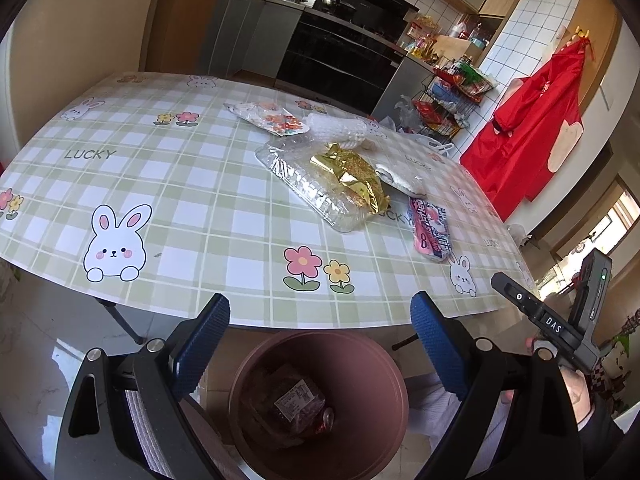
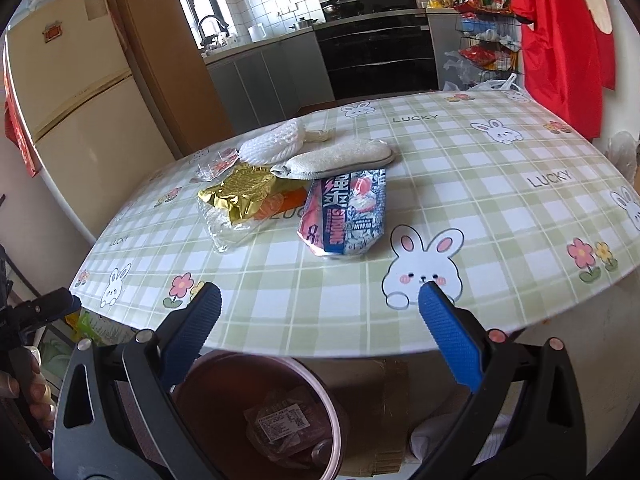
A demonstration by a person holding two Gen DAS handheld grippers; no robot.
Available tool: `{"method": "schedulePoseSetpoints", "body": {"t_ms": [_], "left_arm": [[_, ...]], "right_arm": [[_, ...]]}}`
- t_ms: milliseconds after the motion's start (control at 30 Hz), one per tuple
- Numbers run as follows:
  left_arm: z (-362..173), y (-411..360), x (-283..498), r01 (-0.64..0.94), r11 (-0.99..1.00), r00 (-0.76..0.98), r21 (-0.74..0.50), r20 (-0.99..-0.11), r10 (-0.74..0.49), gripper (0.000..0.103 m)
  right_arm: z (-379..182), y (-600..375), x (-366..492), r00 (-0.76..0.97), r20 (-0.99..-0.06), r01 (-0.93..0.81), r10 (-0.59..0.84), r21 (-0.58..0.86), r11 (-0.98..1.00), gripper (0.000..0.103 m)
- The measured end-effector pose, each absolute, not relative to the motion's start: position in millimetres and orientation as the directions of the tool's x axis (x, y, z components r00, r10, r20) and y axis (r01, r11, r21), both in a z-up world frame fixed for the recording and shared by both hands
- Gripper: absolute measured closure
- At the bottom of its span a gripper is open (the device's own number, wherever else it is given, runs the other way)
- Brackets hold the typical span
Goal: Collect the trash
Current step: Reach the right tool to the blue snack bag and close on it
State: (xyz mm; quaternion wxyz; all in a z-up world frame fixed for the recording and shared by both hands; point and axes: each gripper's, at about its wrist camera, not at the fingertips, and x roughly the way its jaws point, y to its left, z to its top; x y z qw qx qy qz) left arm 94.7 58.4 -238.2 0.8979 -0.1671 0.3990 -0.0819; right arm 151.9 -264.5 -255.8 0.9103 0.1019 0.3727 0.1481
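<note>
A brown trash bin (image 1: 360,364) stands on the floor below the table's near edge, with a labelled clear wrapper (image 1: 294,398) inside; the bin also shows in the right wrist view (image 2: 320,392). On the table (image 1: 180,184) lie a gold foil wrapper (image 1: 352,176) on a clear plastic tray (image 1: 304,184), a pink and blue snack packet (image 1: 430,232), white foam netting (image 1: 340,130) and a small printed bag (image 1: 276,118). My left gripper (image 1: 320,320) is open and empty above the bin. My right gripper (image 2: 320,312) is open and empty at the table edge, short of the snack packet (image 2: 346,212).
A white sponge-like pad (image 2: 340,162) lies behind the packet. A kitchen counter and black oven (image 1: 340,52) stand behind the table, a wire rack of snacks (image 1: 452,96) and a red garment (image 1: 532,120) to the right, a fridge (image 2: 80,100) to the left.
</note>
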Motion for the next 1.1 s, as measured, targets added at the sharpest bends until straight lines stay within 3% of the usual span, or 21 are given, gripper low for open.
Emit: {"method": "schedulePoseSetpoints", "body": {"t_ms": [300,433,633,833,933,1000,1100], "left_arm": [[-245,62,129,-0.012,0.938,0.666,-0.347,-0.702,-0.251,0.013],[-244,64,147,-0.015,0.940,0.671,-0.340,-0.701,-0.242,0.013],[-245,64,175,-0.004,0.945,0.672,-0.327,-0.700,-0.240,0.013],[-248,60,194,0.009,0.935,0.673,-0.355,-0.689,-0.268,0.013],[-250,56,198,0.020,0.933,0.671,-0.360,-0.687,-0.280,0.013],[-253,55,201,0.022,0.930,0.666,-0.368,-0.688,-0.288,0.013],[-255,54,204,0.026,0.921,0.659,-0.390,-0.686,-0.309,0.013]], "right_arm": [[-280,-278,232,0.629,-0.688,-0.160,0.362,0.341,0.926,0.006],[-297,-280,268,0.571,-0.749,-0.108,0.337,0.338,0.935,0.006],[-308,-266,298,0.519,-0.789,-0.122,0.328,0.311,0.942,0.022],[-312,-252,309,0.503,-0.798,-0.143,0.331,0.301,0.943,0.025],[-312,-249,309,0.497,-0.790,-0.171,0.358,0.316,0.933,0.034],[-310,-247,307,0.496,-0.781,-0.187,0.380,0.331,0.925,0.045],[-302,-244,301,0.511,-0.769,-0.197,0.385,0.331,0.923,0.071]]}}
